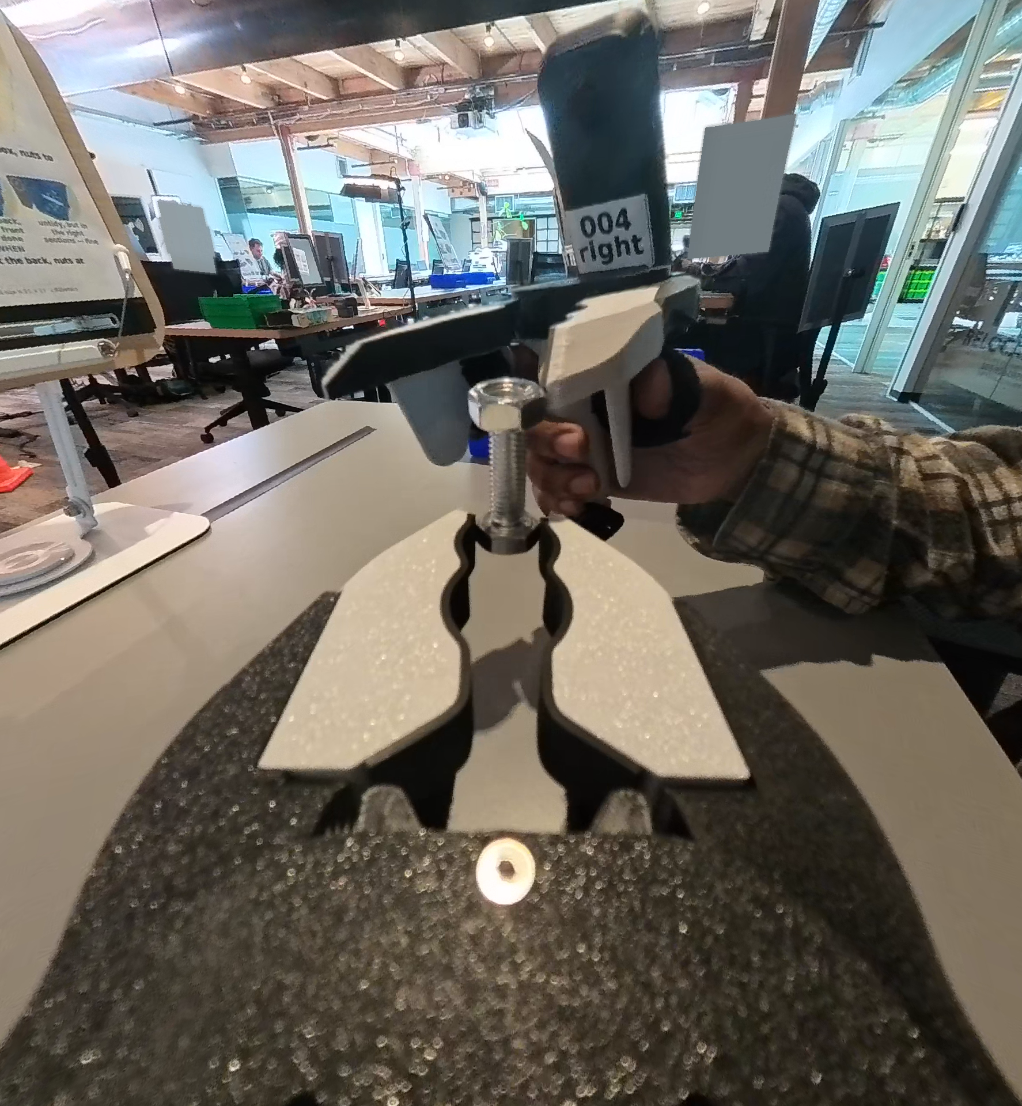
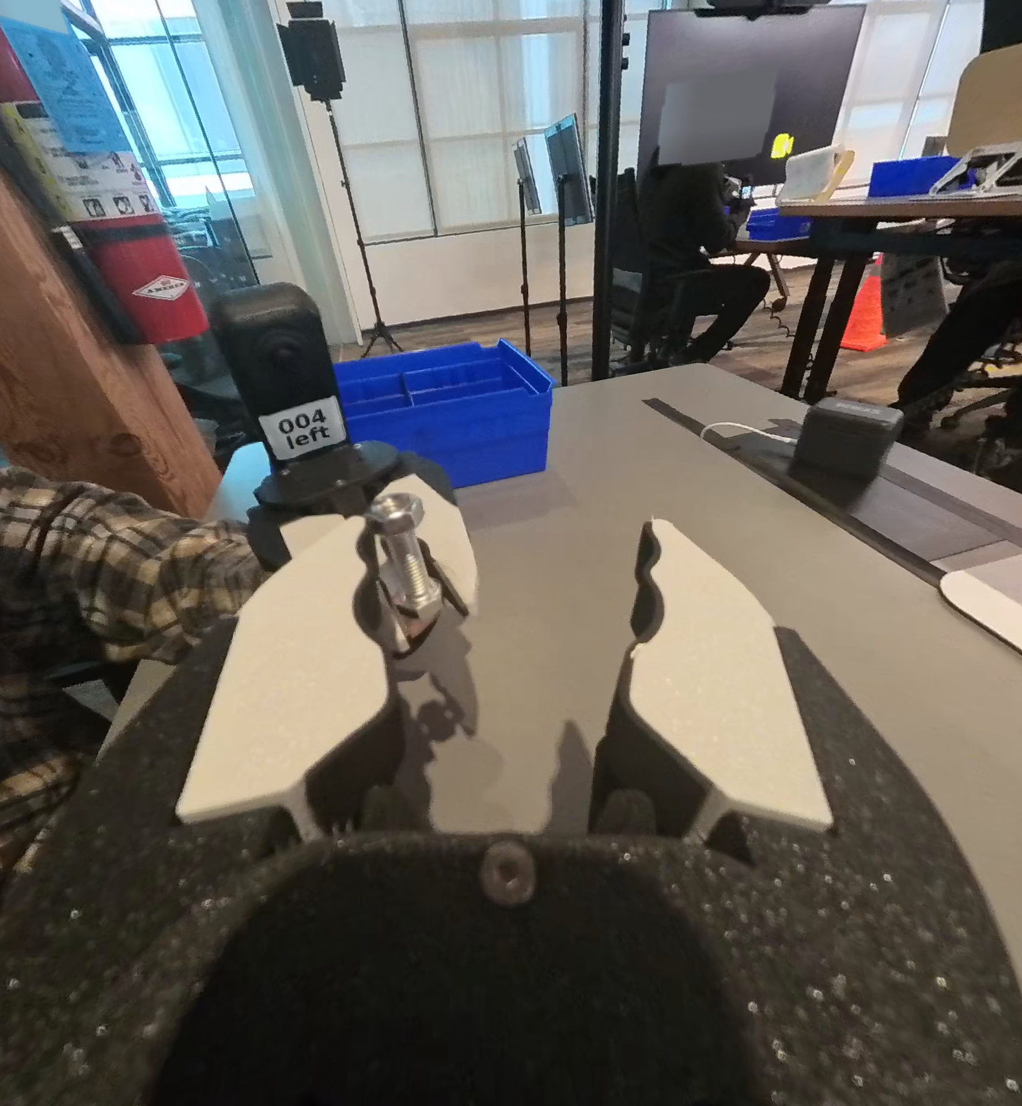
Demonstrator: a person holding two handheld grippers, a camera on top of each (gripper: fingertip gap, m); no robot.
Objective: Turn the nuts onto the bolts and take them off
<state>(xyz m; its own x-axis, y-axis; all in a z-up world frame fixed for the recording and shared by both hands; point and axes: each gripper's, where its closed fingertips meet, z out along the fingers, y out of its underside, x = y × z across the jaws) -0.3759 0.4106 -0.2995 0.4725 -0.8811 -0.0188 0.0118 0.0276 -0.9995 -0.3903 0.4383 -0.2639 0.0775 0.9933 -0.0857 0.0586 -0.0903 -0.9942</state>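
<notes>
A: Item 1, the left gripper (image 1: 508, 529)?
B: Its 2 pale fingers (image 1: 389, 652) are drawn in narrow at the tips and clamp the lower end of a silver bolt (image 1: 505, 473). In the left wrist view the bolt stands upright above a grey table (image 1: 137, 676); in the right wrist view it leans a little.

A: Item 2, the bolt's parts?
B: A hexagonal piece (image 1: 505, 404) sits at the top of the threaded shaft and a second hexagonal piece (image 1: 508, 535) at the bottom, held in the fingertips. Which is the bolt's head and which the nut, I cannot tell.

A: Item 3, the right gripper (image 2: 505, 535)?
B: Spread wide, holding nothing. In its own view the left finger (image 2: 293, 664) lies just beside the bolt (image 2: 404, 565), partly overlapping it, and the right finger (image 2: 718, 670) is well apart from it. In the left wrist view the same gripper (image 1: 496, 419) sits behind the bolt's top, with a hand (image 1: 646, 455) on its handle and a plaid sleeve (image 1: 885, 514) behind that.

A: Item 4, other stock on the table?
B: 1 blue bin (image 2: 449, 413) with dividers at the far edge. 1 small dark grey box (image 2: 847, 437) with a white cable, on a dark strip to the right. 1 white stand base (image 1: 77, 538) carrying a tilted instruction board (image 1: 36, 197) on the left.

A: Item 5, surroundings?
B: 1 red fire extinguisher (image 2: 131, 263) on a wooden post, 1 orange cone (image 2: 865, 314) on the floor, further desks and seated people beyond.
</notes>
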